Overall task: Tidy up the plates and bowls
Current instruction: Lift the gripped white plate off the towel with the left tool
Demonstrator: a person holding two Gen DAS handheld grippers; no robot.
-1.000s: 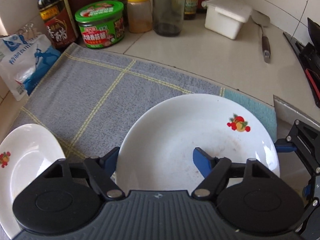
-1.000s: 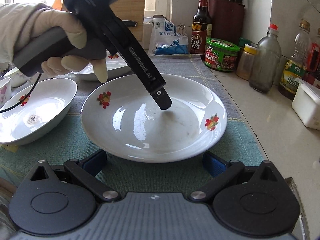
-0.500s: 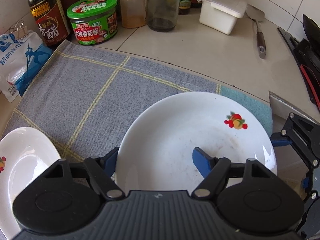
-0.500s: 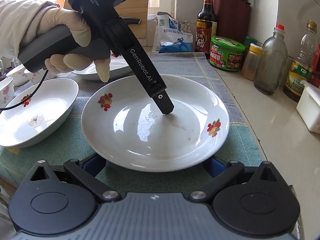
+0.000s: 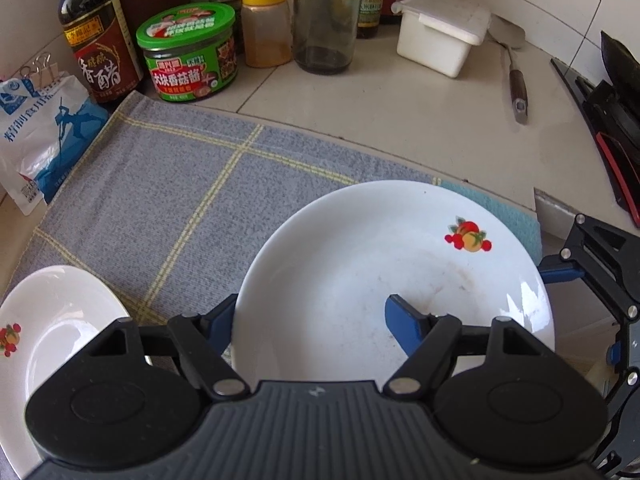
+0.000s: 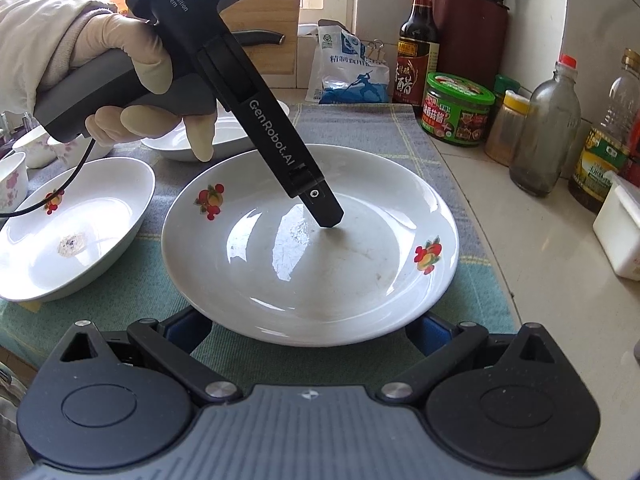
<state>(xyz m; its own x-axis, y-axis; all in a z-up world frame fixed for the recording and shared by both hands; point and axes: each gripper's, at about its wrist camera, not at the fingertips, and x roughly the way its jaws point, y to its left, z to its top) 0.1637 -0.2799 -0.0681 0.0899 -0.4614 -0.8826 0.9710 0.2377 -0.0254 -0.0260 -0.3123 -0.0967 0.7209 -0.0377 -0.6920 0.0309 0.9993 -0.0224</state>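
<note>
**A:** Start at the left. What is there?

**B:** A shallow bowl with a fruit print sits on the cloth, with small cups past it. Beside it is the plate, over the cloth on the tabletop.

**A:** And the left hand-held gripper?

**B:** A gloved hand holds it steeply down, straddling the plate's rim. One finger is under the outside edge and the other lies on the inner surface. I read that as a pinch on the plate.

**A:** The right one?

**B:** The right hand-held gripper has its jaws spread wide, low under the plate's near rim, gripping nothing.

**A:** Which step is this?

**B:** Probably picking up the plate to group it with the other dishes. Nothing is stacked yet.

**A:** What does the next move need?

**B:** A firm pinch, since glazed china slips. The plate should travel level towards the dishes on the left, clear of the jars and bottles on the right. The right gripper could steady the near rim or back away.
</note>
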